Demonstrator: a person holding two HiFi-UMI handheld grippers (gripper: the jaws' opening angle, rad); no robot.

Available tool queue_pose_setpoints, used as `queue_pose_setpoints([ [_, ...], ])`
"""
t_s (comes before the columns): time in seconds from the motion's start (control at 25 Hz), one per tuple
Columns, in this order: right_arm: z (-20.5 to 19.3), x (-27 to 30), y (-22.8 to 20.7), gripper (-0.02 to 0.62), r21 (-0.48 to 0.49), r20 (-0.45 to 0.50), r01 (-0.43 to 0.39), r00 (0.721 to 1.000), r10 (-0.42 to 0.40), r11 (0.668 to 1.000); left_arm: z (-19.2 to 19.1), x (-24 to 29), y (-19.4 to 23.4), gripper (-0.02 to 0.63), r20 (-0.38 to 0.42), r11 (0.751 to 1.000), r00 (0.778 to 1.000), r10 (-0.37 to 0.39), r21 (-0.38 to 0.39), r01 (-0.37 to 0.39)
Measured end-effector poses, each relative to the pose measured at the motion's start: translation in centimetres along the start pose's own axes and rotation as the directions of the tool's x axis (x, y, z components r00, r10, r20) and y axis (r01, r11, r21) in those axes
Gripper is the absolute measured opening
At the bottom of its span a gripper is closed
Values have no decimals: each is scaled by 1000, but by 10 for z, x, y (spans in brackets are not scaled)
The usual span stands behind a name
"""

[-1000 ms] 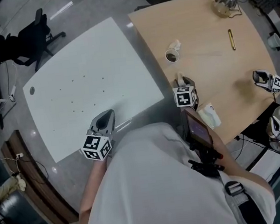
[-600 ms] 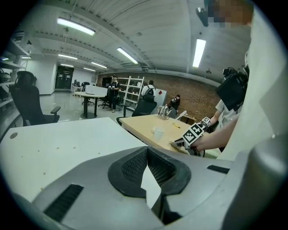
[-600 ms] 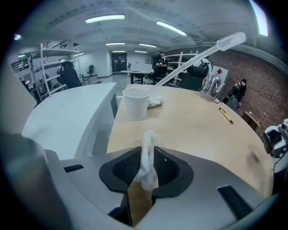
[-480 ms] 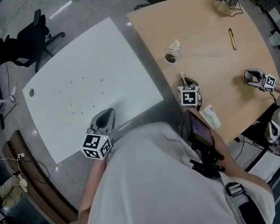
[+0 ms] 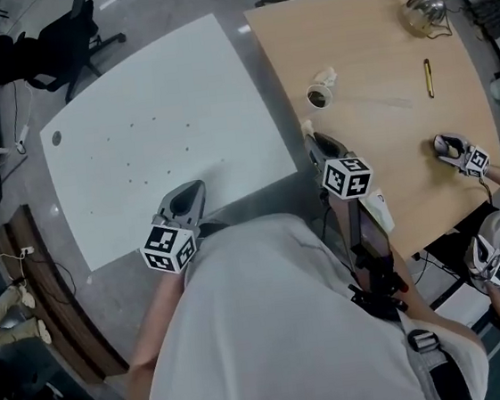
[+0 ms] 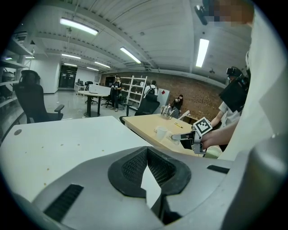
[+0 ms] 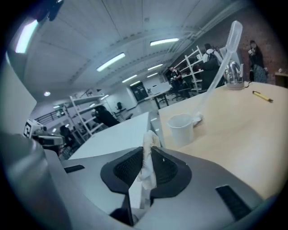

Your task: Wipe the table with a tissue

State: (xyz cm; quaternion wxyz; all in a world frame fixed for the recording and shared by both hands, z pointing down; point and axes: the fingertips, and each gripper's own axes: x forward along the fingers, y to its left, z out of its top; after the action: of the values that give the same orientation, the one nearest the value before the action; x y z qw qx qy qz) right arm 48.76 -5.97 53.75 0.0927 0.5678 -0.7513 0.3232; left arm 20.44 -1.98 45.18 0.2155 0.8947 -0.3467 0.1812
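My right gripper (image 5: 318, 145) hovers over the left edge of the wooden table (image 5: 395, 133), just short of a paper cup (image 5: 317, 97). It is shut on a crumpled white tissue (image 7: 148, 155), which sticks up between the black pads (image 7: 168, 168) of the right gripper (image 7: 145, 164). The tissue's tip (image 5: 307, 128) pokes out toward the gap between the tables. My left gripper (image 5: 187, 197) hangs at the near edge of the white table (image 5: 160, 115). In the left gripper view the left gripper (image 6: 146, 177) is shut with nothing in it.
On the wooden table lie a pen (image 5: 428, 77), a glass teapot (image 5: 426, 11) and a tissue pack (image 5: 378, 209). Another person's gripper (image 5: 453, 148) rests at its right side. An office chair (image 5: 58, 46) stands beyond the white table.
My right gripper has shifted a little left with the tissue, toward the wooden table's edge. The other person's gripper slid left. My left gripper stays put.
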Motion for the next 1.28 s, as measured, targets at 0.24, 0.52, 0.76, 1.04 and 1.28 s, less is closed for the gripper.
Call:
queue_pose_setpoints([
  [0.24, 1, 17, 64, 69, 76, -31, -263, 964, 266, 962, -8, -9, 11, 6, 12, 999, 999, 35, -38, -35],
  [0.52, -15, 37, 115, 69, 211, -89, -378, 911, 403, 901, -14, -29, 28, 6, 42, 997, 998, 46, -69, -43],
  [0.76, -37, 57, 144, 69, 318, -150, -368, 890, 430, 874, -33, -61, 51, 6, 43, 992, 997, 71, -106, -66],
  [1.04, -60, 80, 172, 69, 63, -283, -339, 896, 342, 939, -46, -91, 79, 6, 41, 989, 997, 66, -135, -60],
  [1.28, -73, 101, 165, 69, 10, -340, -289, 899, 276, 957, -48, -103, 91, 6, 50, 989, 997, 54, -140, -47],
])
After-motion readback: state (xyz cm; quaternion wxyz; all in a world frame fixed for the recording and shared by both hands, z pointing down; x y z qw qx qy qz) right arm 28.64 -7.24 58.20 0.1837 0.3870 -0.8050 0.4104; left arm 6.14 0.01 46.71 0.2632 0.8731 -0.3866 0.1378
